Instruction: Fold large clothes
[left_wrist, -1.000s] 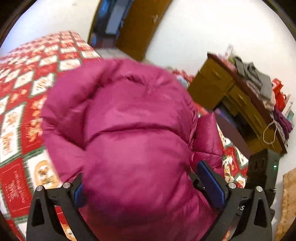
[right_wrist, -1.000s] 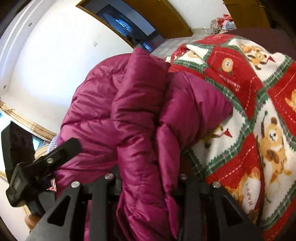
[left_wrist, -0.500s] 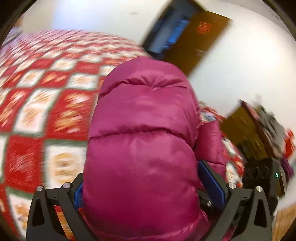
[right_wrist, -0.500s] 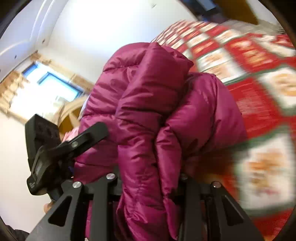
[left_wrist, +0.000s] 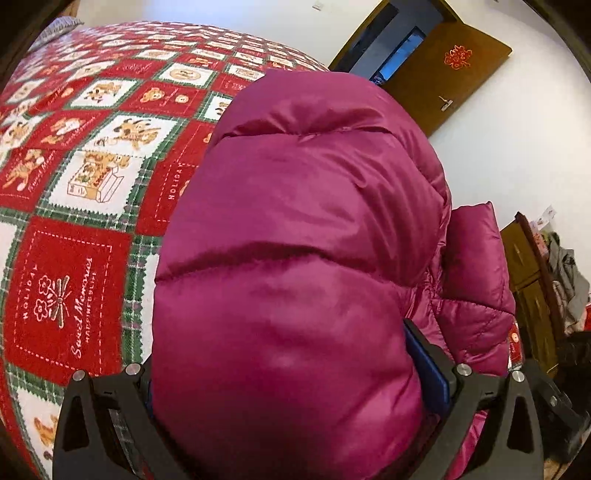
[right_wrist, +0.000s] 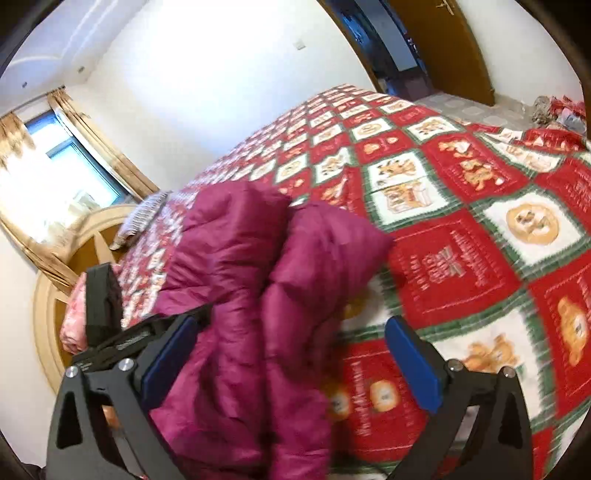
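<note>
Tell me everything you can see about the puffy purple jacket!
The jacket is a shiny magenta puffer, quilted in fat stitched bands, bunched into a soft heap on the red, white and green bedspread. The left hand-held gripper is filled with a thick wad of it. The right hand-held gripper has just been opening; its blue pads stand wide, with folds lying loose between them.

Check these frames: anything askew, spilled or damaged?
Nothing spilled or damaged. The magenta puffer jacket sits bunched and lumpy on the red patchwork quilt, not a flat fold. The right tongs have just opened, fabric loose between them; the left tongs look closed on a thick wad of it.
</note>
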